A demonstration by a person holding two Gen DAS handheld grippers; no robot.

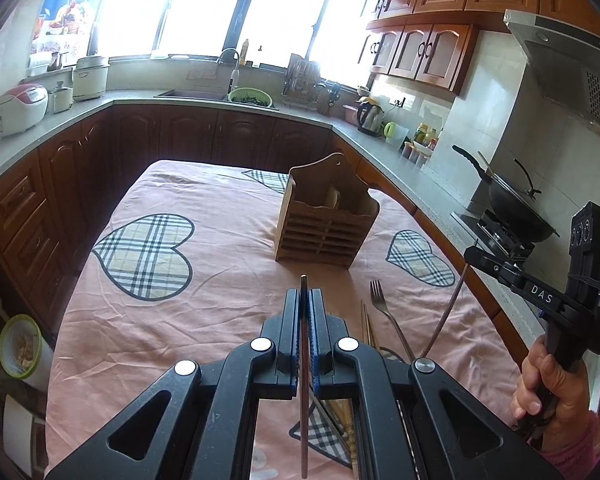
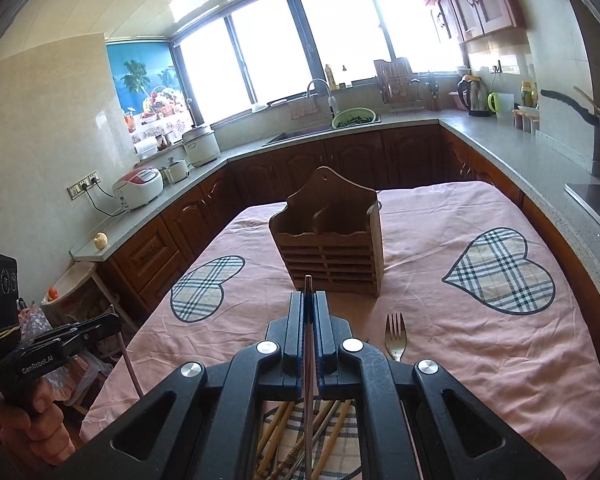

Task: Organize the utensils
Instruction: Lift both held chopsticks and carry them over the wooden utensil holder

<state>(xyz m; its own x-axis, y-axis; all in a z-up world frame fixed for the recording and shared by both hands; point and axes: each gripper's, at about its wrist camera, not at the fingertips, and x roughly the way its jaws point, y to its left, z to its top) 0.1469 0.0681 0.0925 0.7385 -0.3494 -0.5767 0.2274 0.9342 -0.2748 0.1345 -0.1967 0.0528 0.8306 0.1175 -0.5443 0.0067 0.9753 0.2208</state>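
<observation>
A wooden utensil holder [image 1: 326, 216] [image 2: 328, 248] with two compartments stands upright on the pink cloth. In the left wrist view, my left gripper [image 1: 305, 294] is shut on a thin metal chopstick [image 1: 303, 360] that runs lengthwise between the pads, its tip pointing at the holder. My right gripper [image 2: 309, 296] is likewise shut on a second metal chopstick [image 2: 308, 360]. Both grippers hover above the table, short of the holder. A metal fork [image 1: 380, 300] [image 2: 395, 336] lies on the cloth. Several bamboo and metal chopsticks [image 2: 288, 432] lie beneath the right gripper.
The table with the pink heart-patterned cloth [image 1: 160, 320] stands inside a U-shaped kitchen counter [image 1: 80, 116]. A wok on a stove [image 1: 516, 216] is to the right. The right gripper [image 1: 470, 254] and a hand [image 1: 548, 384] show at the left view's right edge.
</observation>
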